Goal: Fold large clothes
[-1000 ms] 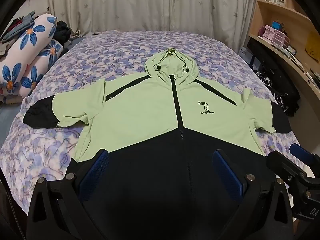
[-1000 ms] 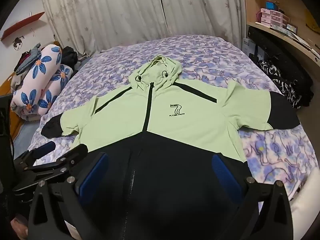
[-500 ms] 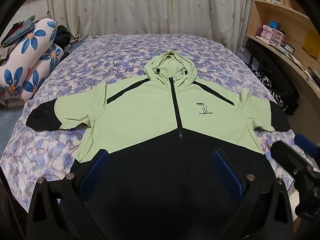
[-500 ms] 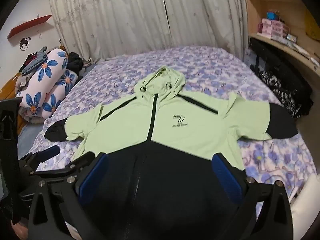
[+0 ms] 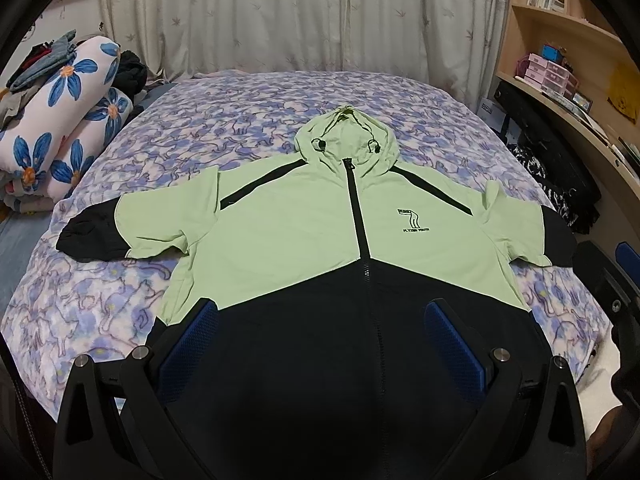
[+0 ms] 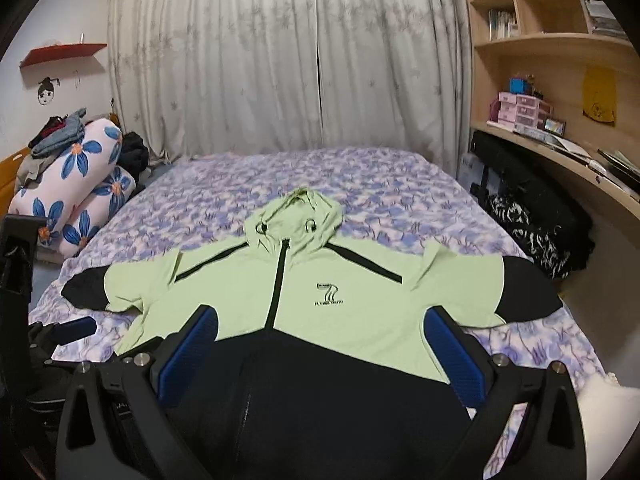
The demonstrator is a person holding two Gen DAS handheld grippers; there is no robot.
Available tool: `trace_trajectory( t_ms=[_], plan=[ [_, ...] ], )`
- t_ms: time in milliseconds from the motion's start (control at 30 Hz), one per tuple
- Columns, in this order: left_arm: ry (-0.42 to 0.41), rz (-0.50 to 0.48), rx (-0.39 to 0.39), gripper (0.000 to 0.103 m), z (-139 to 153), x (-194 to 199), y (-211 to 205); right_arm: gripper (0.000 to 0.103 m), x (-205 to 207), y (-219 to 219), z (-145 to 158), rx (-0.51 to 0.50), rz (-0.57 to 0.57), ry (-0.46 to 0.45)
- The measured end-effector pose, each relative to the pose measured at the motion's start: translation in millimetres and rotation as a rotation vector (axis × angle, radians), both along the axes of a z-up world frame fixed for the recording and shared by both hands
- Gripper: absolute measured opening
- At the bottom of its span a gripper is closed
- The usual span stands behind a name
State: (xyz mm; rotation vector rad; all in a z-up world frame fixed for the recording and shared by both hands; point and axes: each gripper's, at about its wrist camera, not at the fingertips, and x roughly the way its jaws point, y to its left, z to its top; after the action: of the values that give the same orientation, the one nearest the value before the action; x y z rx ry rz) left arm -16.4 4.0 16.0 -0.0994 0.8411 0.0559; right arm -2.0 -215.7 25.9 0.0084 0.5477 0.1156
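Now hooded jacket (image 5: 280,236) flat beyond open left gripper (image 5: 320,344) fingers (image 5: 192,340).

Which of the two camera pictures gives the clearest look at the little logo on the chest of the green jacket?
The left wrist view. There the logo is larger and sharp, lettering beneath it nearly readable, on the jacket spread flat. The right wrist view shows the same logo smaller and slightly blurred.
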Motion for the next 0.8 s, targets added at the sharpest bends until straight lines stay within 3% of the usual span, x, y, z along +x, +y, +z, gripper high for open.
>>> trace_trajectory(
  t_ms=[300,667,800],
  plan=[
    [-0.006,0.005,0.012,0.102,0.0,-2.1,2.3,0.103,0.8,8.4,-17.3,-0.009,0.018,0.053],
    [-0.007,0.007,0.017,0.102,-1.9,-4.4,3.2,0.103,6.0,-6.5,-35.8,0.172,0.055,0.125],
    [-0.008,0.007,0.015,0.102,-3.1,-4.9,1.4,0.103,9.7,-9.0,-39.6,0.192,0.044,0.144]
  ],
)
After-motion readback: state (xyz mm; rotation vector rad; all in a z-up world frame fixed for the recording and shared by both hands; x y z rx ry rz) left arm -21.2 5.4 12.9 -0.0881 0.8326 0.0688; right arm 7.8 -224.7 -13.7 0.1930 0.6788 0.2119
